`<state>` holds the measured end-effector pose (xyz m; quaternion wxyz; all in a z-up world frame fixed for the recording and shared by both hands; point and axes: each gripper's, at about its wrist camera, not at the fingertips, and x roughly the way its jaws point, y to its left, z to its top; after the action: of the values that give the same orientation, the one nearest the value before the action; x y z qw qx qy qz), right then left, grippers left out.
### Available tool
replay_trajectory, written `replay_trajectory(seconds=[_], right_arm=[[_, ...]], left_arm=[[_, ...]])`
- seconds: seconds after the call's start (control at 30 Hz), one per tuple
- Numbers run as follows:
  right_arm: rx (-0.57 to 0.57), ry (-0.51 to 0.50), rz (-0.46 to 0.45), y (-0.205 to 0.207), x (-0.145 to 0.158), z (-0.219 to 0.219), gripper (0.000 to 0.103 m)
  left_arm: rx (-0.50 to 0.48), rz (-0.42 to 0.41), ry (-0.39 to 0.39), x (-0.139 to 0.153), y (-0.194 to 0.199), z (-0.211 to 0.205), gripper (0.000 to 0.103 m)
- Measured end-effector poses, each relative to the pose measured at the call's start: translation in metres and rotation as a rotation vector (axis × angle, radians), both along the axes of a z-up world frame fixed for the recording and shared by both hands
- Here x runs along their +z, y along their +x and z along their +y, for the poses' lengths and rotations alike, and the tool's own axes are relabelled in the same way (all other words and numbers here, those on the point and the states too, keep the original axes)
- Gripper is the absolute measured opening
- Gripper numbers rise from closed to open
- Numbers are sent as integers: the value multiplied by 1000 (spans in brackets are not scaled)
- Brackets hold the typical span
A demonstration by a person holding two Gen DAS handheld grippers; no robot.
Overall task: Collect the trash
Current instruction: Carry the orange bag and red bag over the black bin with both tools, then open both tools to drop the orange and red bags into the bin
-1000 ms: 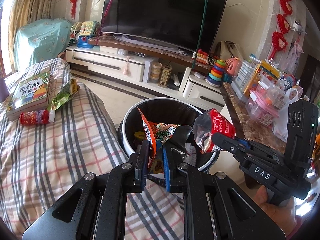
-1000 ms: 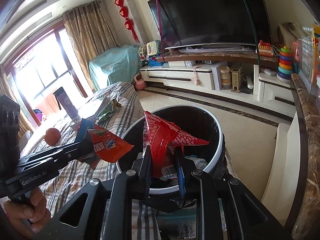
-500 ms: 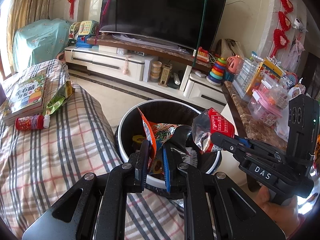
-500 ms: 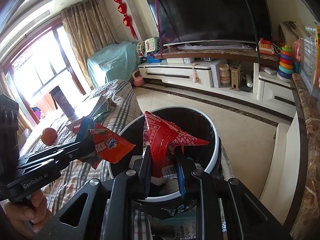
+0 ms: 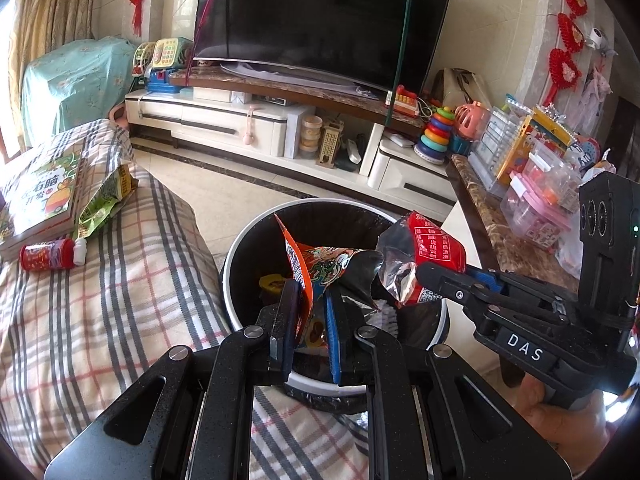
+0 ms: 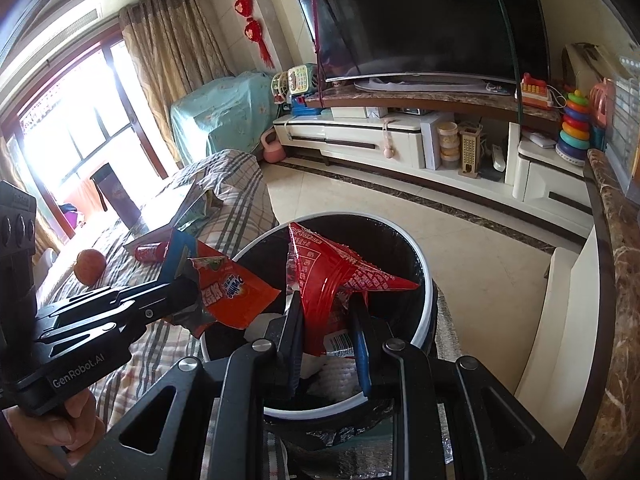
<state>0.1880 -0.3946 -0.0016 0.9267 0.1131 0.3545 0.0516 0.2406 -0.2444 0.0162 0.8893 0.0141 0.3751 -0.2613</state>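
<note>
An orange snack wrapper is pinched in the left gripper, and a red snack wrapper is clamped in the right gripper. Both are held over the open mouth of the black-lined trash bin, just off the edge of the plaid-covered bed. The drop-off step is judged to be in hand; next, both jaws need to be opened so the wrappers fall inside.

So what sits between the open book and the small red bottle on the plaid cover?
In the left wrist view, a green snack bag lies between the book and the red bottle, overlapping the book's edge.
</note>
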Motion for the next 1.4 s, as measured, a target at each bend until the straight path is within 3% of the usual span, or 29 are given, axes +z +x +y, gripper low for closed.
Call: replay_trajectory(seconds=[0.9,1.4], right_arm=[[33,-31,76,27,-13,1,22],[44,-50,88,29,-8,0,28]], left_arm=[[1,48,36,-18,20,-5,12],[1,56,51,-18,20,-6,14]])
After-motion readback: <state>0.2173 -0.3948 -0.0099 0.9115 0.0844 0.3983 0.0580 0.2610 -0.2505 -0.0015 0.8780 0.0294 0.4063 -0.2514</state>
